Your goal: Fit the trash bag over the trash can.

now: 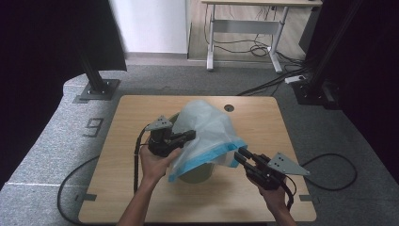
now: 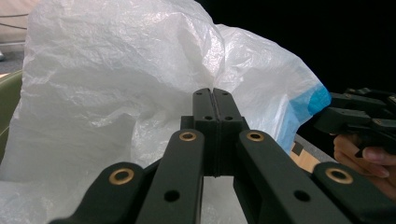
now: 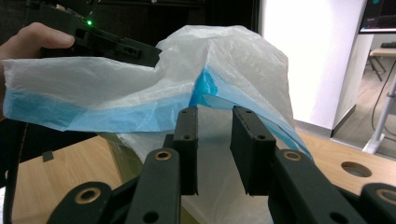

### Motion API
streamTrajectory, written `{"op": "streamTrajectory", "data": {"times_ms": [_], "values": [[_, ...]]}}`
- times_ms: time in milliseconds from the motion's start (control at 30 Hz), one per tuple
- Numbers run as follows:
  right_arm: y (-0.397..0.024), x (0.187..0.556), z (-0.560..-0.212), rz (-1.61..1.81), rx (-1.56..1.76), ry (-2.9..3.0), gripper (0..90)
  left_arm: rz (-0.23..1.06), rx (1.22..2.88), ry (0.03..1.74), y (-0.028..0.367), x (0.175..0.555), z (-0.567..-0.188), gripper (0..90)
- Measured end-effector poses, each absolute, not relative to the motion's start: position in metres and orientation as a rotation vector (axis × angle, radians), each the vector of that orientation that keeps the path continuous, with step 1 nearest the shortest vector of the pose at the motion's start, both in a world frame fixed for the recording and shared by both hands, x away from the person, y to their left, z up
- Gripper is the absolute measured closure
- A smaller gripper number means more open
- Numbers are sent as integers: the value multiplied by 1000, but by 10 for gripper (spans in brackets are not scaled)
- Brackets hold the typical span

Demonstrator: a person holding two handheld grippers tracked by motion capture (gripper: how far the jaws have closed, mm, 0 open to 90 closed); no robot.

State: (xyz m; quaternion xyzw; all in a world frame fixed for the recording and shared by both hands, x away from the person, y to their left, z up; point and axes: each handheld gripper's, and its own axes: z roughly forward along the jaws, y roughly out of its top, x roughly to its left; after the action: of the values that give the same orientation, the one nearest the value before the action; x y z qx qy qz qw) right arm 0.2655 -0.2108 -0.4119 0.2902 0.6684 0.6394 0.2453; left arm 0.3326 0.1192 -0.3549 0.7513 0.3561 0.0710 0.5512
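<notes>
A white plastic bag (image 1: 207, 129) with a blue rim is draped over an olive-green bin (image 1: 197, 175) in the middle of the wooden table (image 1: 136, 113). My left gripper (image 1: 190, 135) is at the bag's left side and is shut on its film, with the jaws pressed together in the left gripper view (image 2: 214, 93). It holds the blue edge stretched out in the right gripper view (image 3: 147, 52). My right gripper (image 1: 241, 154) points at the bag's lower right blue edge. Its jaws stand apart (image 3: 214, 112), with bag film (image 3: 233, 60) just ahead of the gap.
A round hole (image 1: 229, 108) lies in the table top behind the bag. Cables (image 1: 329, 169) trail off both sides of the table onto the grey floor. Black stand bases (image 1: 99, 89) and a white desk frame (image 1: 244, 33) are beyond the far edge.
</notes>
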Motion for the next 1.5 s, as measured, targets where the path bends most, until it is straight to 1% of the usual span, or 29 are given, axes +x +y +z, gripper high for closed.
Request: {"op": "streamTrajectory", "data": {"times_ms": [300,433,767,1300,1500], "values": [[-210,266,-410,1746,781,1843,685,164,1775,841,117,333,-355,899],[-204,272,-413,1729,784,1861,667,159,1775,842,118,334,-355,899],[-190,275,-417,1668,763,1866,656,161,1764,844,122,333,-354,899],[-192,272,-428,1692,790,1880,633,145,1744,847,123,335,-353,899],[-196,277,-421,1730,814,1854,636,143,1748,844,123,334,-354,899]]}}
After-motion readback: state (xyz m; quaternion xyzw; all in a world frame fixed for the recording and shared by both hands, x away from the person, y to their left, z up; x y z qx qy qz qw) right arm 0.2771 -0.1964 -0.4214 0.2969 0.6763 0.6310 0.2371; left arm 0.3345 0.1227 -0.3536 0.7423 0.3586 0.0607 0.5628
